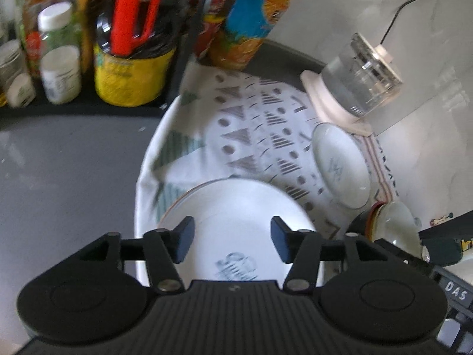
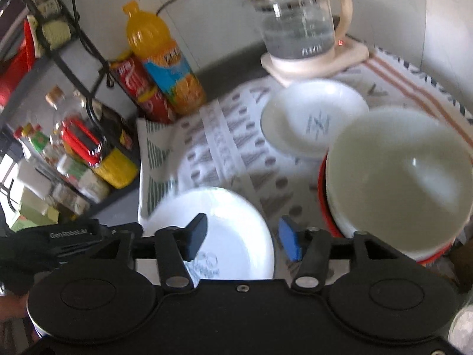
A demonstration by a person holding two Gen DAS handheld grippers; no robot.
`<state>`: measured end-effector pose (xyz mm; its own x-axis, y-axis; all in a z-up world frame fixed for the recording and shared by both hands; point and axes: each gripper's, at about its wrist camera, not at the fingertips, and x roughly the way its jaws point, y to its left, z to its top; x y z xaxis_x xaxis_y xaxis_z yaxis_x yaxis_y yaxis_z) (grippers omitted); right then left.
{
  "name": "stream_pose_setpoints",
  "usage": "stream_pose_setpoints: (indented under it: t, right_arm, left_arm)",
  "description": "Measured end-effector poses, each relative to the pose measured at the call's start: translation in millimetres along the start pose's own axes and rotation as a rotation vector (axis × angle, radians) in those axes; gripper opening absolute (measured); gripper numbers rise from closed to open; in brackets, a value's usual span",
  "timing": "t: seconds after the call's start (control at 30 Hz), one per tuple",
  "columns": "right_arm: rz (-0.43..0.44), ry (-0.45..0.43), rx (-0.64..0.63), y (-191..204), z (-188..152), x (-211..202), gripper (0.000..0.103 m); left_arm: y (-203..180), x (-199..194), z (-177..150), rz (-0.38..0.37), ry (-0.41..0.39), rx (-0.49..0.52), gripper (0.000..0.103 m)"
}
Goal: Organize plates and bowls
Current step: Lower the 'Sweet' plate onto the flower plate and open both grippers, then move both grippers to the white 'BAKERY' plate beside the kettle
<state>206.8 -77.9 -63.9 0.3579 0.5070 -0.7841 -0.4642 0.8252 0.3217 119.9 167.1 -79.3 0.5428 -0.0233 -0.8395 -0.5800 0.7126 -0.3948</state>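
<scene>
Your left gripper (image 1: 233, 238): fingers spread wide, holding nothing, poised above the white plate (image 1: 236, 222). Your right gripper (image 2: 241, 238): likewise wide open and unloaded, its left finger over the same plate's right portion, its right finger (image 2: 291, 244) over the patterned cloth (image 2: 224, 153). White plate: lies flat at the near left of the cloth, a blue-grey printed mark on its near part, a thin coloured line at its rim in the left wrist view. Small white dish (image 2: 313, 118): shallow, with a dark blue mark at its centre, sits on the cloth further back and to the right of the plate, well apart from it. Large pale bowl (image 2: 396, 174): stands at the near right, nested in or on a red-rimmed vessel (image 2: 323, 207), its rim just beside the small dish; whether the two touch cannot be told. Glass kettle (image 2: 298, 20): cream handle and lid, partly filled with water, on a cream base (image 2: 316, 62) at the far edge of the cloth, behind the dish. Orange drink bottle (image 2: 161, 59) and a red can (image 2: 142, 91): stand at the far left corner of the cloth. Black wire rack (image 2: 74, 136): on the left, carrying assorted bottles and jars. Grey surface (image 1: 68, 162): lies beneath the cloth and shows bare to its left.
</scene>
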Motion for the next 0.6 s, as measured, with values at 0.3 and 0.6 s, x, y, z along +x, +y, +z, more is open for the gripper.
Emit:
stream_pose_setpoints:
  t: [0.3,0.6]
  right_arm:
    - [-0.022,-0.056,0.001,-20.1,47.8,-2.2,0.089]
    - [-0.065,-0.034,0.036,-54.8,81.5,15.4,0.089]
  left_arm:
    - [-40.0,22.6,24.2,-0.023,-0.002,0.022,0.074]
    - [-70.2,61.4,43.5,-0.067,0.042,-0.004,0.074]
